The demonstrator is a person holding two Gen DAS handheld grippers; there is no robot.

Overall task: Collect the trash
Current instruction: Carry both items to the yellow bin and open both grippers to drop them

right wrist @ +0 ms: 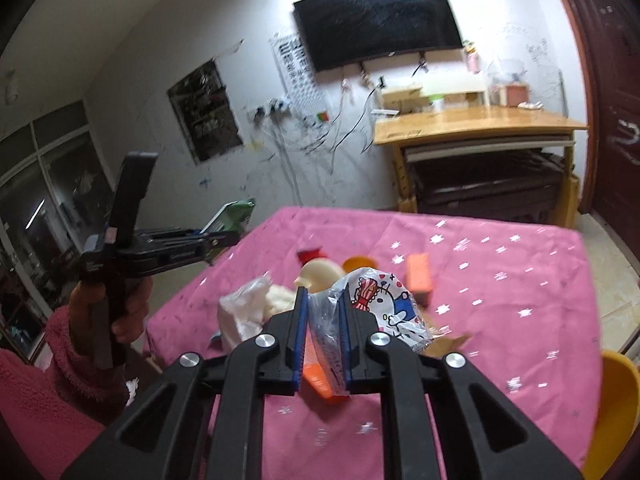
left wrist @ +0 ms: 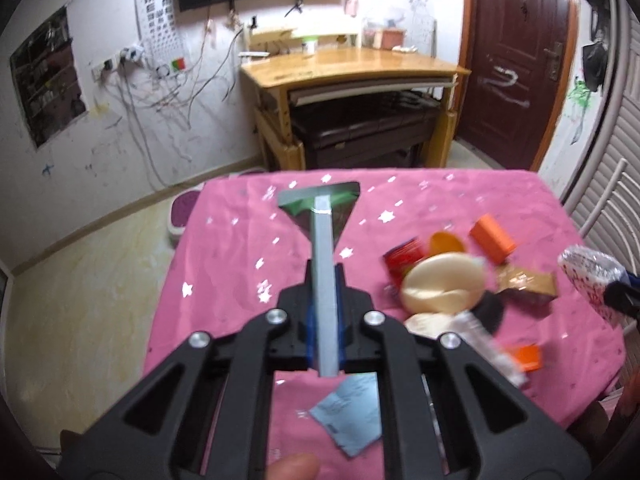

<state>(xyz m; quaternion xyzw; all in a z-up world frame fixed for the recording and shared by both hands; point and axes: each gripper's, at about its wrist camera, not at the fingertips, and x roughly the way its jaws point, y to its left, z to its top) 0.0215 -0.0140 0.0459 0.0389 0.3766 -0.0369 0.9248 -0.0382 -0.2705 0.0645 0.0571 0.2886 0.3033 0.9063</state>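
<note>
Left tongs (left wrist: pixel 325 276) are clamping shut on a flat green-and-silver packet (left wrist: pixel 320 210), seen edge-on as a pale strip running up between the blue pads, its triangular end fanning out above the fingertips. The packet is hanging clear of the surface (left wrist: pixel 440 200), which is wearing a pink cloth dotted with silver stars. From the right wrist view the same left tongs (right wrist: pixel 236 236) are showing out at the left edge of the surface, the packet sticking up from them, and a hand (right wrist: pixel 120 312) in a fuzzy pink sleeve (right wrist: pixel 60 368) is gripping the handle.

Right tongs (right wrist: pixel 323 312) are closing tight on a crinkly clear wrapper (right wrist: pixel 372 304) printed with a cartoon figure in red and blue; the wrapper is bulging out to the right of the pads and riding above the cloth. In the left wrist view the wrapper (left wrist: pixel 588 276) is poking in at the right edge.

The rest of the trash is sitting in a loose pile mid-surface: a cream round lid (left wrist: pixel 440 284), an orange box (left wrist: pixel 492 238), a red packet (left wrist: pixel 404 260), a brown foil wrapper (left wrist: pixel 528 284), a white crumpled bag (right wrist: pixel 244 308). A grey paper slip (left wrist: pixel 352 416) is lying apart, near the front edge under the left tongs. Blur is softening much of the pile.

A yellow bin (right wrist: pixel 616 408) is showing beside the surface at lower right.
</note>
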